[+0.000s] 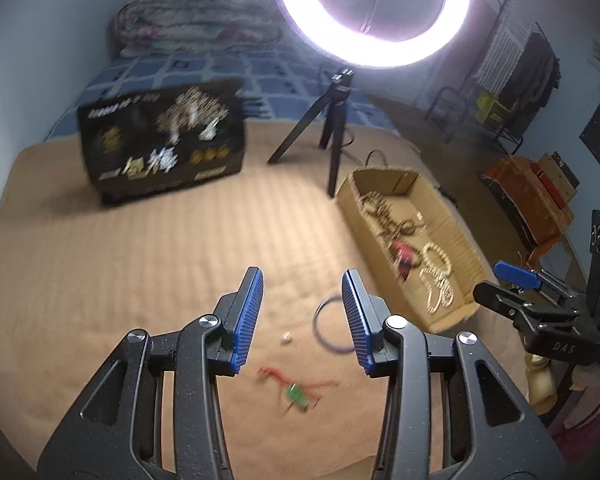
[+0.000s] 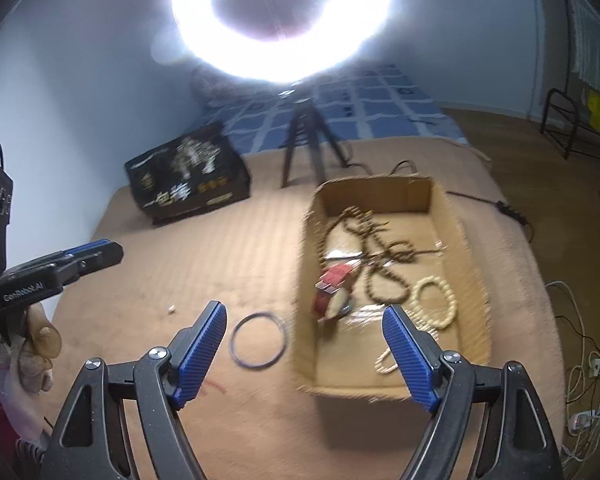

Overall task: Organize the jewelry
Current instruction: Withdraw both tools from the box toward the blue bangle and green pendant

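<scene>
Left hand-held gripper [image 1: 302,316]: black angular arms, ribbed blue pads spread apart, released and holding nothing, poised over a tan quilted blanket [image 1: 140,264] with fine parallel stitching; right hand-held gripper [image 2: 304,356]: same build, jaws wide apart, likewise released, straddling the near left corner of a shallow rectangular cardboard box [image 2: 444,200] with frayed edges; inside the box, a long strand of small brown beads [image 2: 384,280] lying in loose loops, a cream bracelet of round beads [image 2: 436,306] near the right wall, a further pale beaded strand [image 1: 440,292] toward the near end, and a red blocky item [image 2: 334,284], blurred; on the blanket just left of the box, a thin dark circular bangle [image 2: 258,340] lying flat; near it a tiny white bead [image 2: 171,310]; closer to the left gripper, a red cord with a green pendant [image 1: 296,390], blurred; beyond, a black printed carton [image 1: 160,140], a black tripod [image 1: 334,128] and a glowing ring light [image 1: 374,12]
</scene>
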{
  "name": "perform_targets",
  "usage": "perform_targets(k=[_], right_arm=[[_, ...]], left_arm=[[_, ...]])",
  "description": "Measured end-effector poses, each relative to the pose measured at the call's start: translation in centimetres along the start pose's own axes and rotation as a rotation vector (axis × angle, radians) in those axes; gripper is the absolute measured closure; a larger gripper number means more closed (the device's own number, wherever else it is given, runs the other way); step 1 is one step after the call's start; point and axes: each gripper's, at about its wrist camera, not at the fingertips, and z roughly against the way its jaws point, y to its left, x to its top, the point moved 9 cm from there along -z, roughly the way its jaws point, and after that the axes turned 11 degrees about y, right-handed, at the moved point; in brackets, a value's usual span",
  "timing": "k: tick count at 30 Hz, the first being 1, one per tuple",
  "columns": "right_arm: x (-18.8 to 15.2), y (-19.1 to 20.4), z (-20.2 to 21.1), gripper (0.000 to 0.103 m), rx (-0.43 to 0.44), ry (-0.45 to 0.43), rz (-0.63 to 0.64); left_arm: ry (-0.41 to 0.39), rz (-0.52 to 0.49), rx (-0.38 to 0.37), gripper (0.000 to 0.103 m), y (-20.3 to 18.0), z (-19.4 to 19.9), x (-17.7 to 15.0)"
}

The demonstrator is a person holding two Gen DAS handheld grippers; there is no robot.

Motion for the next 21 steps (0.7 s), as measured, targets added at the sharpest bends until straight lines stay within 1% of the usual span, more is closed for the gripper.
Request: perform_targets(k=[3,7,12,14,16,19,20,21], right_arm=[[-1.3,1.7,-0.8,0.021,0.022,0.029,0.013],[-2.8,3.2,-2.5,0.021,0.050,0.071,0.000],[-3.5,4.8,-4.2,0.021,0.052,0.104,0.018],[-3.7,5.6,-4.8,0.024,0.056,0.121,0.039],[-3.9,6.2,-5.5,0.029,0.075,0.141,0.046],[-3.8,6.6,-6.8,0.032,0.113,0.172,0.028],[-3.7,6.7,-7.1,0.034,0.117,0.179,0.023],[-3.6,6.8,-7.4,0.038,0.124,0.186,0.019]], left_arm=[[0.020,0.026,-0.001,0.062,1.3,0.1,-1.8],[0.047,0.051,0.001,0.062,2.8,-0.3,-4.1],[0.069,0.077,0.013,0.062,4.5,-0.7,-5.7],[0.071,0.088,0.013,0.062,5.2,-0.8,-5.9],[0.077,0.105,0.009,0.062,5.8,-1.1,-6.1],[0.093,0.118,-0.010,0.062,6.3,-1.7,-6.4],[0.100,0.120,-0.017,0.062,6.3,-2.1,-6.6],[0.109,0.121,-0.028,0.062,6.3,-2.5,-6.7]])
